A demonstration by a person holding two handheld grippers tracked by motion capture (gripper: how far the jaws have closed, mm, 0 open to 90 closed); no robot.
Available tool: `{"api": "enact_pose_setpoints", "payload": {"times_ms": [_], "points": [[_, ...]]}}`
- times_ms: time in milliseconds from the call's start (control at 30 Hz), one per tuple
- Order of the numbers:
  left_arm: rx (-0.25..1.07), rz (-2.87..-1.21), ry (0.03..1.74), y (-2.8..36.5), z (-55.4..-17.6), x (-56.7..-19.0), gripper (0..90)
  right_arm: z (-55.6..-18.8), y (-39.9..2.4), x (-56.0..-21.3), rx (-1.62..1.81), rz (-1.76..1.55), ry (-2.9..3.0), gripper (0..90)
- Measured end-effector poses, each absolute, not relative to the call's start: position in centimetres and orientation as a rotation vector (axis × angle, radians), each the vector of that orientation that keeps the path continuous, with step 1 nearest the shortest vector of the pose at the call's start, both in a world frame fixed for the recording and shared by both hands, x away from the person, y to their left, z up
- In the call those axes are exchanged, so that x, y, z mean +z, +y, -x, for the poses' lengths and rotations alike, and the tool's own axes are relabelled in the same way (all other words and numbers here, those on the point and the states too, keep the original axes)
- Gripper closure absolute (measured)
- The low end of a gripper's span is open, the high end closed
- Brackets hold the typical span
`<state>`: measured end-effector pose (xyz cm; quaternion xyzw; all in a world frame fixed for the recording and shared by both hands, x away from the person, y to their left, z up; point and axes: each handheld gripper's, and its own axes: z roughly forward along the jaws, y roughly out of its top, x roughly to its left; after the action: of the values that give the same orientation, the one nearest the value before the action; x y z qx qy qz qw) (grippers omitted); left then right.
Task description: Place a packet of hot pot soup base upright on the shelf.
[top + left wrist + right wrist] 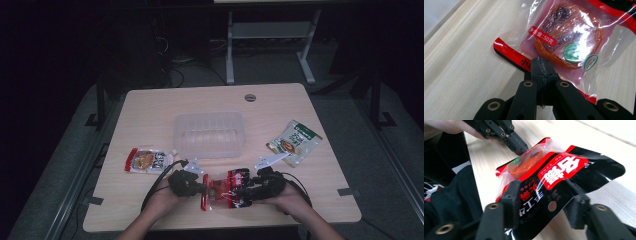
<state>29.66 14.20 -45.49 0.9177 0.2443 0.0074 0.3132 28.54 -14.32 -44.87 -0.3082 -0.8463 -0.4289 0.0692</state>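
Observation:
A red, black and clear snack packet [222, 190] lies near the table's front edge between my two grippers. My left gripper [202, 189] is shut on its clear, red-trimmed end; in the left gripper view the jaws [541, 62] meet on the film just below the orange contents of the packet [569, 37]. My right gripper [542, 195] has the black printed end of the packet [564, 167] between its jaws, one finger above the film and one under it, with a gap still showing. The left gripper [520, 148] shows at the packet's far end in the right gripper view.
A clear plastic tub [210, 134] stands at the table's middle. Another red snack packet [147, 160] lies to the left, and a green and white pouch [295, 142] to the right. A round cable port [250, 97] sits near the far edge.

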Motion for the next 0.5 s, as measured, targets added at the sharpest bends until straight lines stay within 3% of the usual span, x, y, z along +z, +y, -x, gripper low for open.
{"api": "enact_pose_setpoints", "payload": {"times_ms": [500], "points": [[0.005,-2.401,0.668,14.21,-29.67,-45.56,89.8,-29.29,-13.95,-44.67,-1.291,0.893,-2.508,74.3]]}}
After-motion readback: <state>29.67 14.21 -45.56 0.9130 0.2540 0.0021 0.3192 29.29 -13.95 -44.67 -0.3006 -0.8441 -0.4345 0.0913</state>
